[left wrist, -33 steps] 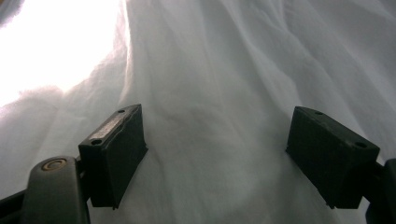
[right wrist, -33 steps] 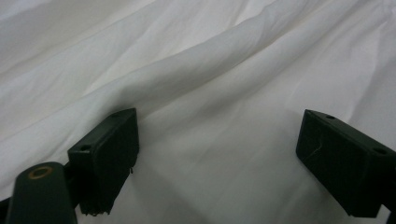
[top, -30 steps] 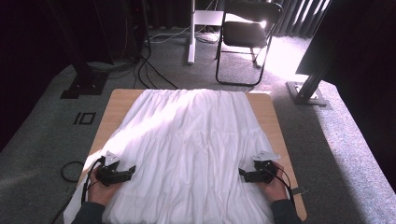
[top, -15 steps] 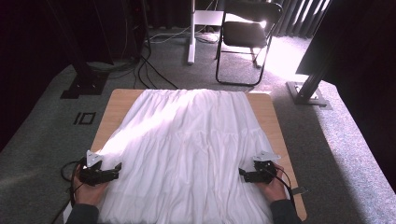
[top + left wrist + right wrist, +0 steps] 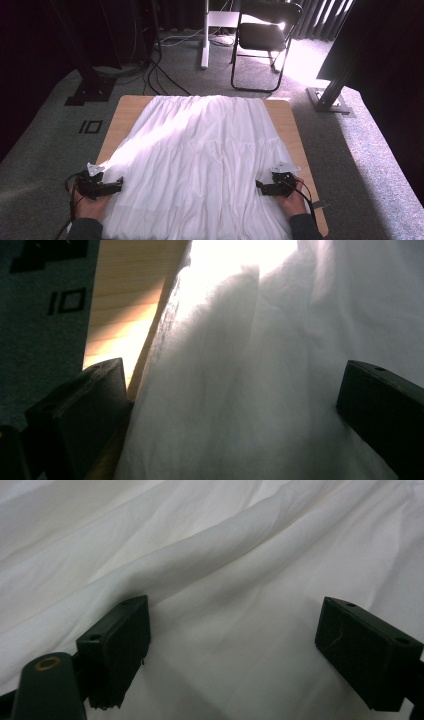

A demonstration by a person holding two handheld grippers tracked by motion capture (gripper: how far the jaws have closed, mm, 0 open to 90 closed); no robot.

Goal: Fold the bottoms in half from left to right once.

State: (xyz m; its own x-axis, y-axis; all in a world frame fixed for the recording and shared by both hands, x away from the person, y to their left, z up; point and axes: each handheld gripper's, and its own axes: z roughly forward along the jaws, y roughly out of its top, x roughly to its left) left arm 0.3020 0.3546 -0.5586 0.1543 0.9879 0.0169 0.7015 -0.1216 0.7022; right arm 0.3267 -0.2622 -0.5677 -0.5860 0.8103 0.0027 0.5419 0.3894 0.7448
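Note:
A white pleated cloth (image 5: 200,150) lies spread flat over most of the wooden table (image 5: 125,115). My left gripper (image 5: 119,184) sits at the cloth's near left edge, pointing right. Its jaws have just been opening and stand wide. In the left gripper view (image 5: 235,385) the cloth (image 5: 260,365) rises loose between the jaws, beside a strip of bare table (image 5: 130,305). My right gripper (image 5: 259,186) rests at the near right edge, pointing left, open. In the right gripper view (image 5: 235,625) smooth cloth (image 5: 225,555) lies between its jaws, unpinched.
Grey carpet surrounds the table. Beyond the far edge stand a black chair (image 5: 265,35) and a white post (image 5: 205,35), with cables (image 5: 165,75) on the floor. Black stand bases sit at the far left (image 5: 90,90) and far right (image 5: 327,100).
My left gripper has slid left toward the table's near left corner, and the cloth's edge has spread out that way. The right gripper has stayed where it was.

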